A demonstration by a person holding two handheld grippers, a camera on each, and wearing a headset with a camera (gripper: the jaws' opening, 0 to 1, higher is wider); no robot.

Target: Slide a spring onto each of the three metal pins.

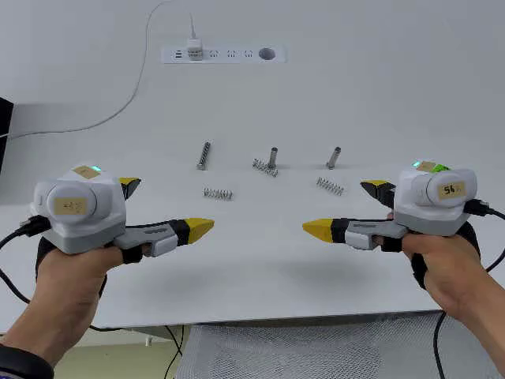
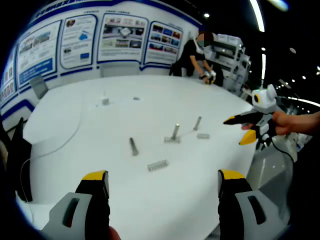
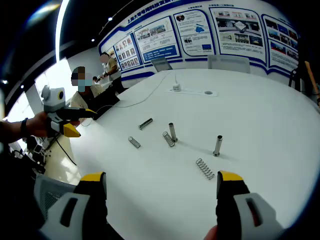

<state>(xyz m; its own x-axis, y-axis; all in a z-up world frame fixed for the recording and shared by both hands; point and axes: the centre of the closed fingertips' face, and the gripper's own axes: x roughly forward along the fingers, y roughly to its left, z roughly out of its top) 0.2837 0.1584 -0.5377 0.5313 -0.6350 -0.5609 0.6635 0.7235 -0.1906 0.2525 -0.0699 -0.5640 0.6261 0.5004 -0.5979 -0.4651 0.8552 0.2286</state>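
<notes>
Nothing had been done yet: all three springs lay loose on the desk (image 1: 260, 260), and no pin carried one. Judging by the right gripper view, the left pin (image 1: 203, 155) seemed to lie on its side rather than stand, with the left spring (image 1: 218, 193) near it at about 5 o'clock. The middle pin (image 1: 273, 157) stood upright, with the middle spring (image 1: 264, 166) just beside its foot at 8 o'clock. The right pin (image 1: 334, 158) stood too, with the right spring (image 1: 330, 186) near it at 6 o'clock.

The left gripper (image 1: 166, 205) and the right gripper (image 1: 346, 207) hovered at the near side, at 7 and 5 o'clock from the middle pin, both with jaws apart and empty.

At 12 o'clock, well beyond the pins, a power strip (image 1: 223, 54) with a plugged white cable (image 1: 140, 79) lay clear of the work. Nothing blocked the reach. The toppled pin would probably need standing up or holding first.
</notes>
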